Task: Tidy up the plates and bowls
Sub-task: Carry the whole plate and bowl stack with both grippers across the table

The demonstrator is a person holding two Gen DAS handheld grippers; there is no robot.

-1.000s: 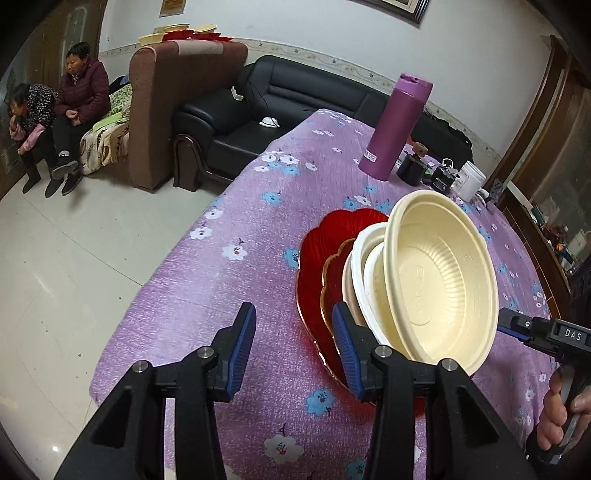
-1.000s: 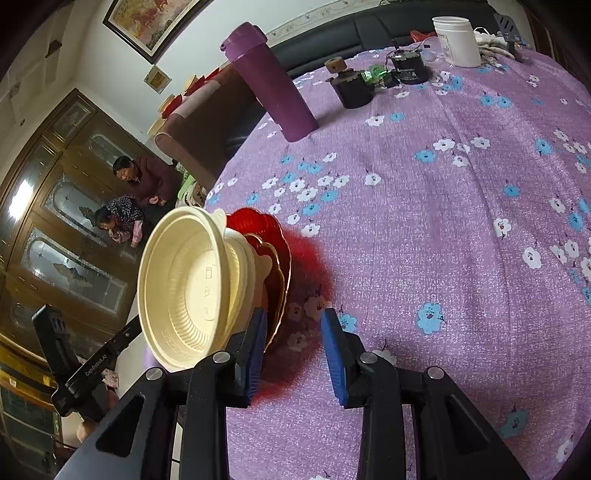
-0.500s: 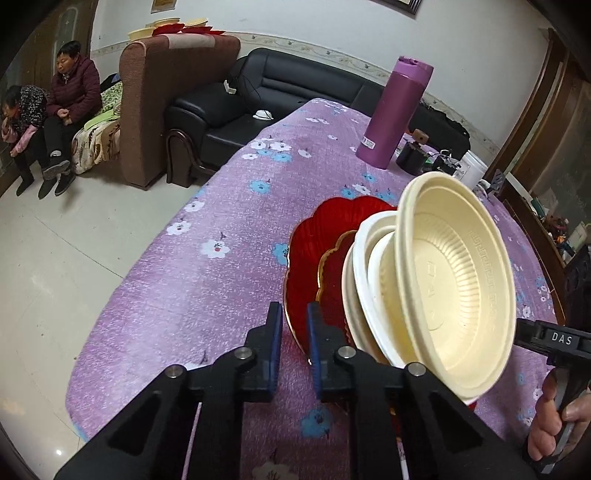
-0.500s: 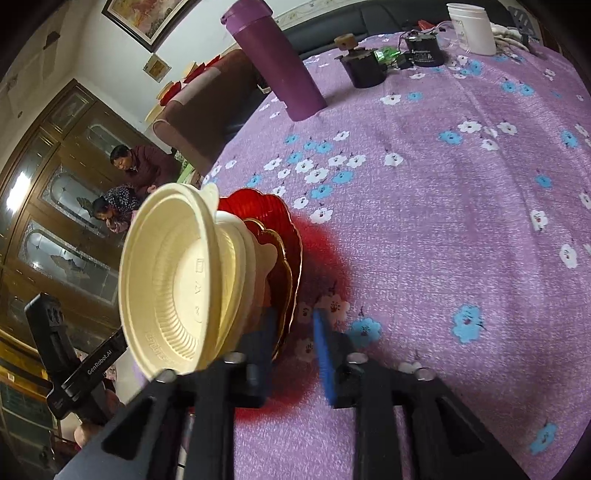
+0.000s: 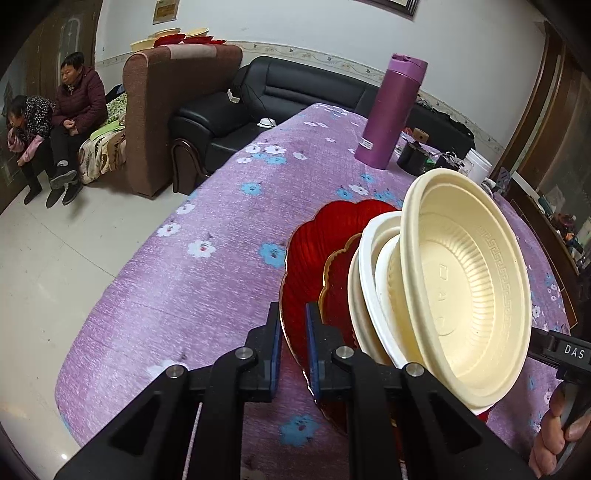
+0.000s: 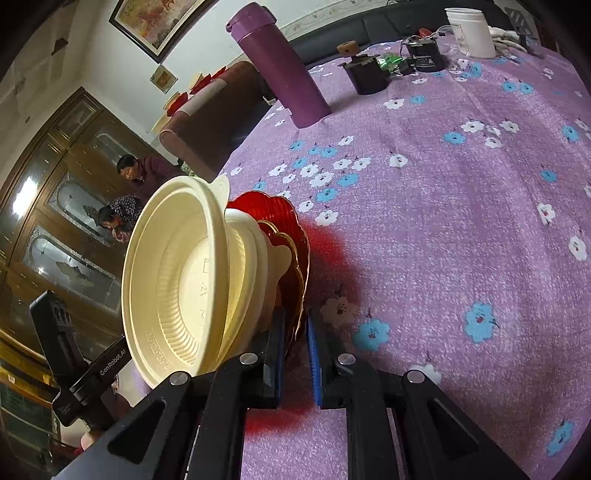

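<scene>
A stack of dishes stands tilted on edge over the purple flowered tablecloth [image 5: 207, 266]: a large red scalloped plate [image 5: 314, 243], a smaller gold-rimmed red plate [image 5: 338, 291], white bowls [image 5: 365, 266] and a cream bowl [image 5: 465, 291] in front. My left gripper [image 5: 293, 347] is shut on the large red plate's rim. My right gripper [image 6: 295, 350] is shut on the red plates' rim [image 6: 295, 236] from the other side, with the cream bowl [image 6: 177, 280] to its left.
A purple flask [image 5: 391, 114] stands farther back, with black jars [image 6: 365, 75] and a white tub [image 6: 471, 31] beyond. A brown armchair [image 5: 173, 110], a black sofa [image 5: 295, 96] and two seated people [image 5: 55, 122] are past the table's left edge.
Both grippers went from open to shut on the red plates' rim. The stack has tilted up and risen off the cloth.
</scene>
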